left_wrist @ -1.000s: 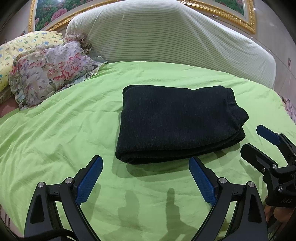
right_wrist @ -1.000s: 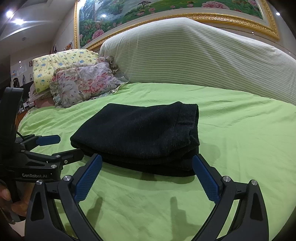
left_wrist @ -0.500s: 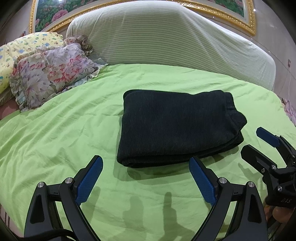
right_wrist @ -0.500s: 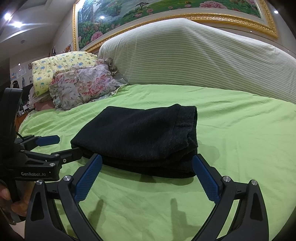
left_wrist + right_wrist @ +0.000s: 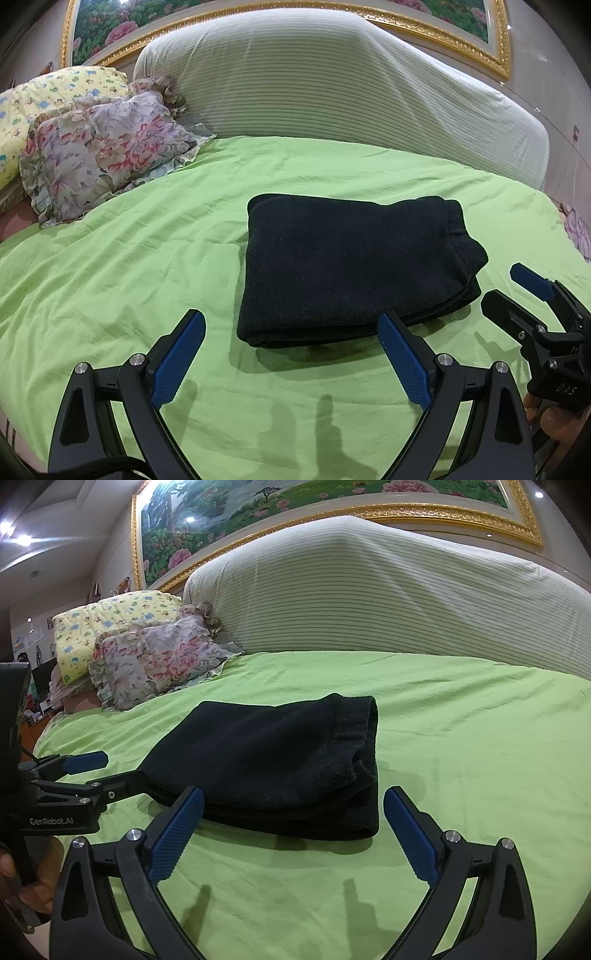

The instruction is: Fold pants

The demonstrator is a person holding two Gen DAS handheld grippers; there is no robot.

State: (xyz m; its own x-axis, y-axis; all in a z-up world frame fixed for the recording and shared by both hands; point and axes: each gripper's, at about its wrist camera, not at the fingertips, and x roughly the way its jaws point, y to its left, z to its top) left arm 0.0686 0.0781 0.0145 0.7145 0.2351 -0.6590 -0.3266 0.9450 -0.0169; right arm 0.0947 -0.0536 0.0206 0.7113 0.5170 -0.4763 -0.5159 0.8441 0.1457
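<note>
You are holding both grippers, left (image 5: 291,354) and right (image 5: 293,830), empty with jaws apart just short of the pants (image 5: 347,266), which are lying folded, seemingly finished, mid-bed (image 5: 110,266).

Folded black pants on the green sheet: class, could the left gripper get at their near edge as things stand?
Probably yes. The left gripper is open and empty, and only bare green sheet lies between it and the folded black pants. The right gripper sits off to the side.
</note>
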